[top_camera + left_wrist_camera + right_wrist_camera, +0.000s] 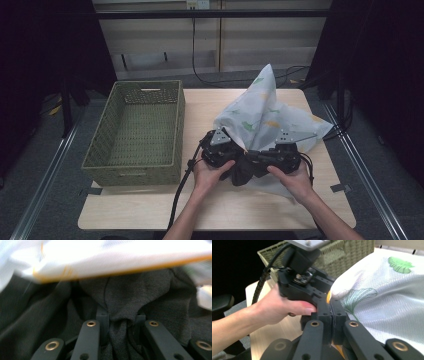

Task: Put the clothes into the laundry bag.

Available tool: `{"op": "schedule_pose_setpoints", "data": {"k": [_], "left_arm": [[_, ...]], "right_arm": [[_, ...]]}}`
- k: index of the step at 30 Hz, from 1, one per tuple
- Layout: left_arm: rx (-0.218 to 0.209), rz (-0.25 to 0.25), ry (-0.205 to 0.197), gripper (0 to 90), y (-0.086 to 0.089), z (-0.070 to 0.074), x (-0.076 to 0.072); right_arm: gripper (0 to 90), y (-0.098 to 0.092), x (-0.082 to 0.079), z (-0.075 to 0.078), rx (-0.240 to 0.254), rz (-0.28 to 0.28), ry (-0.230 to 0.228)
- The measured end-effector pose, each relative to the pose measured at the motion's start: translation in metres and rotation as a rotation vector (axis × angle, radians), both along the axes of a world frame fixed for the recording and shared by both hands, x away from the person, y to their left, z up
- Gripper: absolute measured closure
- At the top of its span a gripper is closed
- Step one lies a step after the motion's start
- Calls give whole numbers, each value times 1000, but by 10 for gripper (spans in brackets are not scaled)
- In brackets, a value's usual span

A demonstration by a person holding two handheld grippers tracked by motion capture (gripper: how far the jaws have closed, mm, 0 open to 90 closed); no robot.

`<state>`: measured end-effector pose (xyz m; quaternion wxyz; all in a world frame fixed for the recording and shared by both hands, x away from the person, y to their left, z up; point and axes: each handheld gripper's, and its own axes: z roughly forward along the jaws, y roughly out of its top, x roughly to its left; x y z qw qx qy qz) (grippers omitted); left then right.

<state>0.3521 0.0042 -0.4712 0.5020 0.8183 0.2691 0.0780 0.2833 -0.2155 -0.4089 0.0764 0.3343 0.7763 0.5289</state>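
A white cloth (260,107) printed with green and orange leaves rises in a peak over the right half of the table. A dark grey cloth (245,172) is bunched under its near edge, between the person's two hands. My left gripper (235,159) points right and is shut on the dark grey cloth (130,295), which is pinched between its jaws at the left gripper (121,320). My right gripper (331,315) points left with its jaws pressed together on the orange-hemmed edge of the white cloth (387,300). The two grippers almost meet.
An olive woven basket (177,130) stands on the left half of the light wooden table (150,205), with nothing in it. In the right gripper view the person's other hand (277,307) is close by, with the basket (342,255) behind it. Cables trail off the near edge.
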Motion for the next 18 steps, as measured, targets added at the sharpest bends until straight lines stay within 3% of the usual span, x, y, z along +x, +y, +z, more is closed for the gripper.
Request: {"op": "schedule_pose_setpoints", "data": {"k": [5, 11, 18], "left_arm": [[40, 12, 32, 753, -8, -21, 6], [63, -9, 38, 718, -7, -27, 6], [29, -38, 55, 697, 2, -21, 3]], "right_arm": [[887, -4, -2, -7, -12, -2, 19], [858, -12, -1, -18, -36, -15, 30], [659, -29, 1, -16, -65, -92, -1]]}}
